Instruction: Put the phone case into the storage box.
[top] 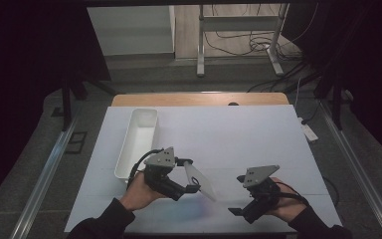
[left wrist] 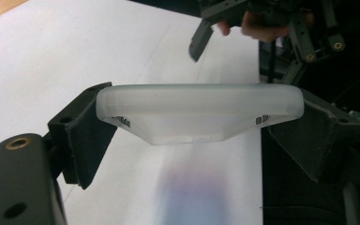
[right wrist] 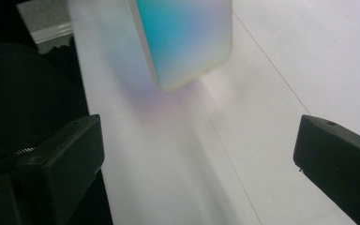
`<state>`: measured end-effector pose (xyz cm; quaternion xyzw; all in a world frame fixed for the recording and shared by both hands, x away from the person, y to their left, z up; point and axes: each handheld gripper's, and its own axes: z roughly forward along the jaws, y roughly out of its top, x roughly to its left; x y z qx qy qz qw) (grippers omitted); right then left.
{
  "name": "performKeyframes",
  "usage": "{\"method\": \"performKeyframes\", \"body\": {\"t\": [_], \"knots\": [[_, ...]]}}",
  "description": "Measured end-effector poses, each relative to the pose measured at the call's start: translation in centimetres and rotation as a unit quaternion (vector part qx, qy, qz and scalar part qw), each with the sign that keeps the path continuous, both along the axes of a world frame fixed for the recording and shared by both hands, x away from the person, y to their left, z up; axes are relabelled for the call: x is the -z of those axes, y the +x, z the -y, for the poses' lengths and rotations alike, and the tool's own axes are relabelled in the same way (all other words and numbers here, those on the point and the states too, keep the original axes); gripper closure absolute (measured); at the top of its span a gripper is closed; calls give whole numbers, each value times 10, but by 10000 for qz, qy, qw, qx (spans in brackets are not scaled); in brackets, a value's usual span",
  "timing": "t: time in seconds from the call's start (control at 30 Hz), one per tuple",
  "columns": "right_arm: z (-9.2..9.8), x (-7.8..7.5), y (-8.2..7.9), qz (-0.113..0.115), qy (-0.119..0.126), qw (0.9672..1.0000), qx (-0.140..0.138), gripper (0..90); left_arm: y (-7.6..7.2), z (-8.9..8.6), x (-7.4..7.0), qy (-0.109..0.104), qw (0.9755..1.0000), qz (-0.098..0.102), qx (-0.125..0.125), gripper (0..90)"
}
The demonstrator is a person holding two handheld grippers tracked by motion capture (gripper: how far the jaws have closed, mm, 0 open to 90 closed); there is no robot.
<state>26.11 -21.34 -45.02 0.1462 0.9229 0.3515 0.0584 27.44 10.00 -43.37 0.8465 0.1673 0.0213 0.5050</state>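
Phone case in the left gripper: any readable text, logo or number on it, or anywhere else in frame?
None readable. The translucent phone case, clamped in the left gripper, shows just small dark slots, no lettering. The white tray and white table sheet are blank. The right gripper carries no markings.

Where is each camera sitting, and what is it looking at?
High view: above the table, looking forward and down; both hands, left gripper and right gripper show.
Left gripper view: on the left gripper, looking along its jaws clamped on a frosted phone case.
Right gripper view: on the right gripper, looking between its open jaws.
Shared: all three show the phone case.
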Motion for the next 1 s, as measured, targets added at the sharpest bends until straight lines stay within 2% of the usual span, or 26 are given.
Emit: {"method": "performKeyframes", "body": {"t": [0.43,0.57,0.77,1.0], "knots": [[16,5,-5,158,-184,9983,539,8,10,-5,-2,178,9991,-92,-365,169],[22,6,-7,231,-258,9970,692,8,13,-6,-2,236,9984,-163,-479,170],[32,8,-8,263,-375,9946,936,6,19,-10,-5,282,9973,-135,-667,170],[44,7,-12,231,-210,9900,1377,2,25,-15,-11,307,9957,-90,-868,170]]}}
